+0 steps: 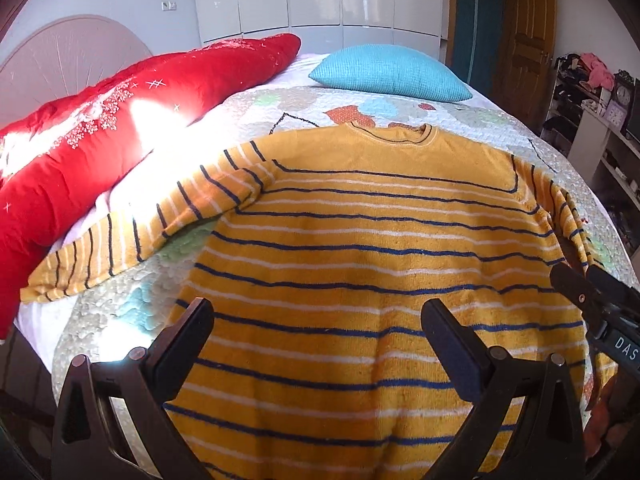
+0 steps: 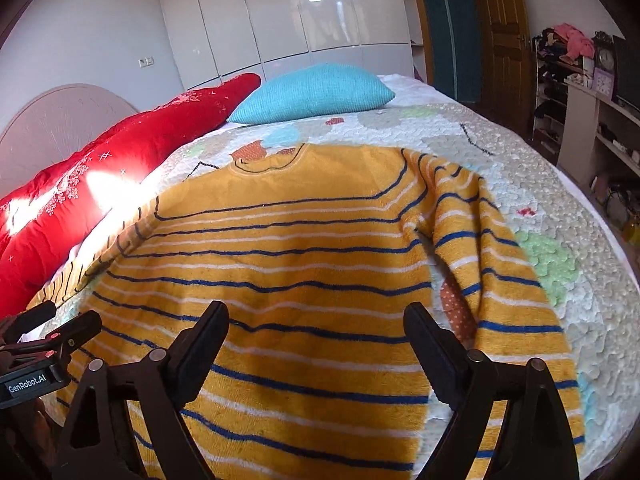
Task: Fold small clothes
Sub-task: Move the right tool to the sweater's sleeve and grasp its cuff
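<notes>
The left gripper (image 1: 318, 322) and the right gripper (image 2: 316, 324), both spread wide with nothing between their fingers, hover over the lower half of a yellow striped sweater (image 1: 380, 248) laid flat, front up, on a quilted bedspread (image 2: 520, 168). The sweater's collar (image 1: 390, 134) points toward the far side of the bed, where a turquoise pillow (image 1: 390, 74) sits; a long red cushion (image 1: 120, 120) runs along the headboard side under a patch of glaring sunlight. The left sleeve (image 1: 132, 236) stretches outward across the quilt, while the right sleeve (image 2: 500, 280) angles down beside the body, its cuff near the hem. The fabric looks like a thick, soft terry knit: light, limp and not slippery, likely to sag and drag rather than hold a crease, so a pinch at a sleeve cuff or shoulder seam seems the surest place to start a fold. No fold has yet been made.
</notes>
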Tool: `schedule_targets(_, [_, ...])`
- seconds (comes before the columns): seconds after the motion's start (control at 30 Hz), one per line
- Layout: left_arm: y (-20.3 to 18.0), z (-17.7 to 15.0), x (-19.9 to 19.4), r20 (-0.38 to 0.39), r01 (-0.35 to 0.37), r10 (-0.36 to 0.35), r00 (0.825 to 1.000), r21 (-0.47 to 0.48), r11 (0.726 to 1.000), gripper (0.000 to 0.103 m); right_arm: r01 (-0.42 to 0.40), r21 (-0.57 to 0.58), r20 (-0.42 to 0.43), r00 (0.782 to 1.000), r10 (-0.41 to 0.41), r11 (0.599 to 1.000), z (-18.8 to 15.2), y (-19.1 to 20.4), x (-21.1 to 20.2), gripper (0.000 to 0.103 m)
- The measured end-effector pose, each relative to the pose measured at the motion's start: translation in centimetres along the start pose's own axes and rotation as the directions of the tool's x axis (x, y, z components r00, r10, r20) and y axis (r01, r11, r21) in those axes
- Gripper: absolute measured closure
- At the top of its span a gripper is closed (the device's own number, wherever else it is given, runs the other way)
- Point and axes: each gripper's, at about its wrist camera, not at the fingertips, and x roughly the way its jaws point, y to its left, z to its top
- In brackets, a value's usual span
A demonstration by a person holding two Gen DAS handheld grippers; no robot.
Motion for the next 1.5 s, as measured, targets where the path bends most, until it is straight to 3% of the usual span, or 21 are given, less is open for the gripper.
schedule_targets(0.17, [-0.5, -0.5, -1.6, 0.003, 0.088, -0.088, 0.996, -0.007, 0.996, 0.0, -0.008, 0.041, 0.049, 0.999, 0.006, 0.999, 0.0, -1.4, -2.6, 0.02])
schedule_targets(0.33, [-2.1, -1.3, -1.9, 0.008, 0.095, -0.095, 0.995, 0.05, 0.994, 0.0, 0.02, 0.044, 0.088, 0.996, -0.023, 0.999, -0.5, -2.7, -3.9, 0.02])
schedule_targets(0.43, [-2.7, -1.7, -2.0, 0.02, 0.102, -0.103, 0.994, 0.061, 0.993, 0.0, 0.053, 0.045, 0.069, 0.996, -0.056, 0.998, -0.8, -3.2, -3.4, 0.017])
schedule_targets(0.63, [-3.3, -2.1, -2.2, -0.009, 0.134, -0.134, 0.991, 0.086, 0.987, 0.0, 0.012, 0.084, 0.02, 1.0, -0.014, 0.996, -1.6, -4.5, -2.7, 0.017])
schedule_targets(0.73, [-3.1, -2.2, -1.8, -0.039, 0.148, -0.146, 0.989, 0.075, 0.986, 0.0, 0.035, 0.077, 0.034, 0.999, -0.038, 0.996, -1.5, -5.2, -3.4, 0.017])
schedule_targets(0.87, [-1.8, -2.4, -1.2, -0.062, 0.167, -0.166, 0.984, 0.015, 0.986, 0.0, 0.142, 0.073, 0.048, 0.988, -0.145, 0.987, -1.3, -7.6, -4.8, 0.017])
schedule_targets(1.1, [-1.7, -2.5, -0.8, -0.069, 0.194, -0.194, 0.979, -0.016, 0.981, 0.0, 0.186, 0.058, -0.023, 0.982, -0.185, 0.981, -1.6, -10.0, -3.1, 0.018])
schedule_targets(1.27, [-2.2, -2.6, -1.0, -0.072, 0.21, -0.209, 0.975, 0.011, 0.978, 0.0, 0.118, 0.055, -0.079, 0.99, -0.113, 0.992, -2.8, -9.7, -2.0, 0.021])
schedule_targets(1.5, [-1.9, -2.9, -0.5, -0.089, 0.216, -0.216, 0.972, -0.004, 0.976, 0.0, 0.096, -0.043, -0.135, 0.986, -0.101, 0.994, -6.3, -7.7, -3.2, 0.021])
